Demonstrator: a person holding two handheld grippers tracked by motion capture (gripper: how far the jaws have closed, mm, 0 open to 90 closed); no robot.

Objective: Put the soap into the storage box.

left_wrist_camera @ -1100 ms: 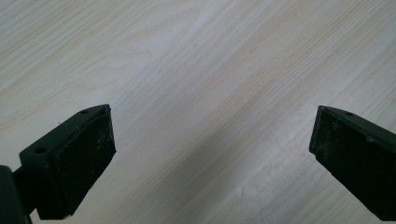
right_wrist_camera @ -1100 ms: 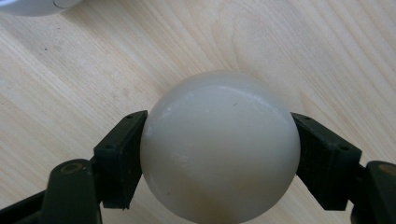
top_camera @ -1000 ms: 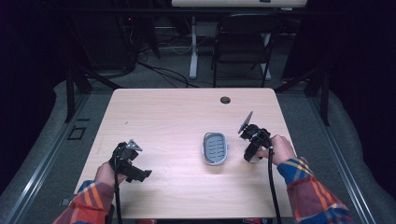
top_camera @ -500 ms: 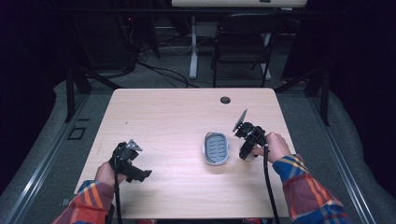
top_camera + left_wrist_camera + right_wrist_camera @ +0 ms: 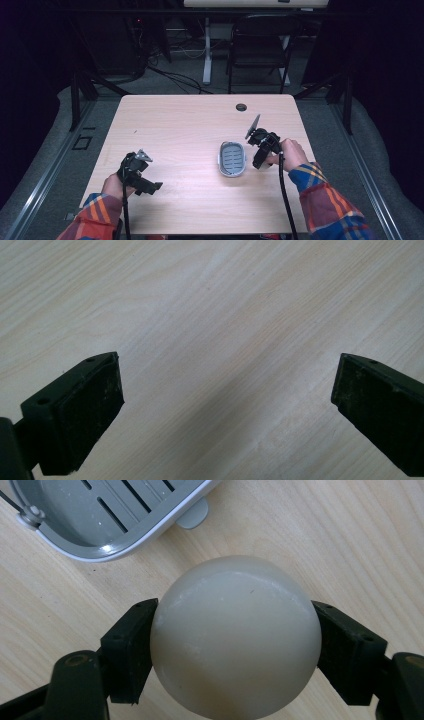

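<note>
Gripping a pale rounded soap bar [image 5: 235,635], the right gripper [image 5: 261,150] has both jaws pressed against its sides, just above the wooden table [image 5: 190,130]. Grey slotted soap dish [image 5: 232,159] lies just beside it, at nine o'clock of the gripper in the high view; in the right gripper view the dish rim sits at eleven o'clock, apart from the bar. Judgement: transport step in hand, bar carried toward the dish. Next move calls for shifting the bar over the dish's slotted floor, lowering it, then parting the jaws. Left gripper [image 5: 136,172] rests at seven o'clock of the table, jaws spread wide over bare wood, holding nothing.
</note>
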